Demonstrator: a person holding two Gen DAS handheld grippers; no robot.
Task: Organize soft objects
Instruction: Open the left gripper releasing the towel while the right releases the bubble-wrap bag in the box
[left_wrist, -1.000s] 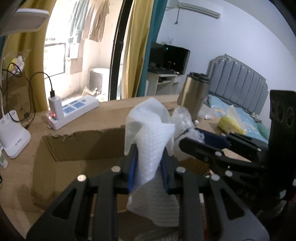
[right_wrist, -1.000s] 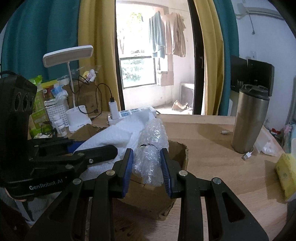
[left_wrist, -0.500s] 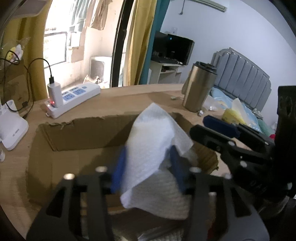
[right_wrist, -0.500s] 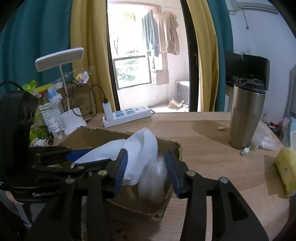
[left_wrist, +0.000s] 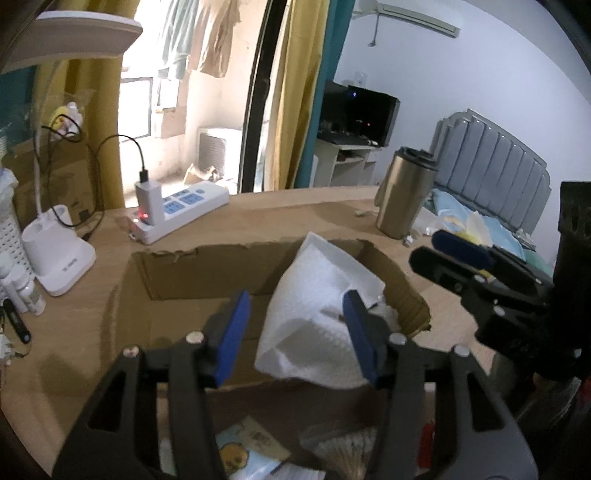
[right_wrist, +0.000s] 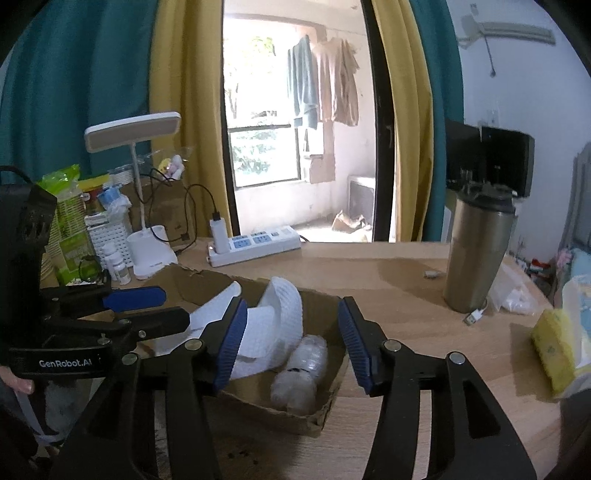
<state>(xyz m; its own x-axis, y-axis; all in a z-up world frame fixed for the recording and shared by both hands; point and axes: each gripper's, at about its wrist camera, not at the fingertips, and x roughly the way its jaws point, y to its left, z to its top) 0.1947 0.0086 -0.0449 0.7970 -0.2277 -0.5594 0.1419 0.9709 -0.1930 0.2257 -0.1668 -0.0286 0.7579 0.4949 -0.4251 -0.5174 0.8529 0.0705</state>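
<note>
Both tongs were opening and pinched nothing: the left tongs and the right tongs. The white cloth and the bubble wrap lay in the cardboard box, at the frame's centre.

White lettering "GenRobot.AI" is showing on black body of left gripper, at near left edge of right wrist view. Small grey marking is sitting on front of white lamp base, left side of desk in left wrist view, too blurred for reading. Printing on green packets at far left is also staying illegible.
</note>
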